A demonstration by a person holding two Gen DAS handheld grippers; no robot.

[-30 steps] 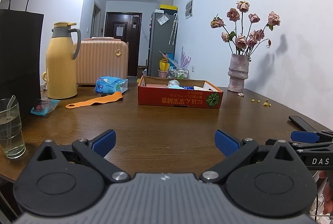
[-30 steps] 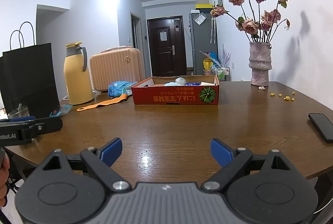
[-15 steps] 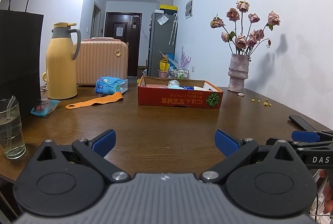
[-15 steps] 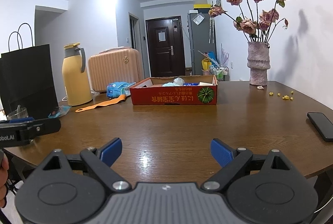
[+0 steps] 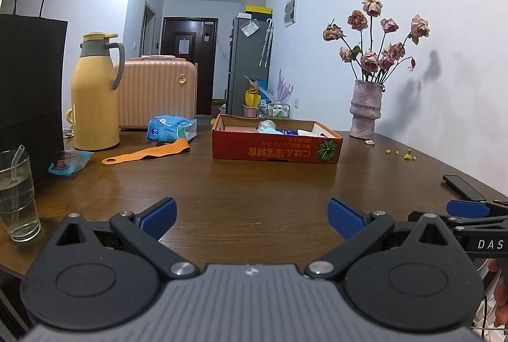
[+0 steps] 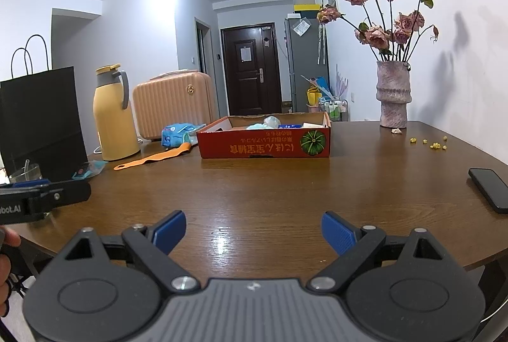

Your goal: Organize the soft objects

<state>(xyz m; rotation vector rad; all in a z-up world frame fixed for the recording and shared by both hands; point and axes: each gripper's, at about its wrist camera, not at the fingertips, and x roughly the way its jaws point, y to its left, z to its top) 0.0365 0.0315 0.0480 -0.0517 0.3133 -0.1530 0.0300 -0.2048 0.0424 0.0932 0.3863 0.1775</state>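
A red cardboard box [image 5: 276, 148] [image 6: 265, 145] sits mid-table with soft items inside, among them a pale blue bundle [image 6: 270, 122]. Left of it lie a blue soft pack [image 5: 170, 128] [image 6: 177, 134], an orange strap [image 5: 146, 153] [image 6: 152, 157] and a small blue packet [image 5: 68, 162] [image 6: 87, 169]. My left gripper [image 5: 252, 216] hovers open over the near table edge, nothing between its blue pads. My right gripper [image 6: 254, 232] is open too, empty, well short of the box. Each gripper shows at the edge of the other's view.
On the left stand a yellow thermos [image 5: 92, 94], a pink suitcase [image 5: 158, 92], a black paper bag [image 5: 30, 88] and a glass of water [image 5: 16, 192]. A vase of dried roses [image 6: 392, 94] stands far right, a black phone [image 6: 489, 189] near the right edge.
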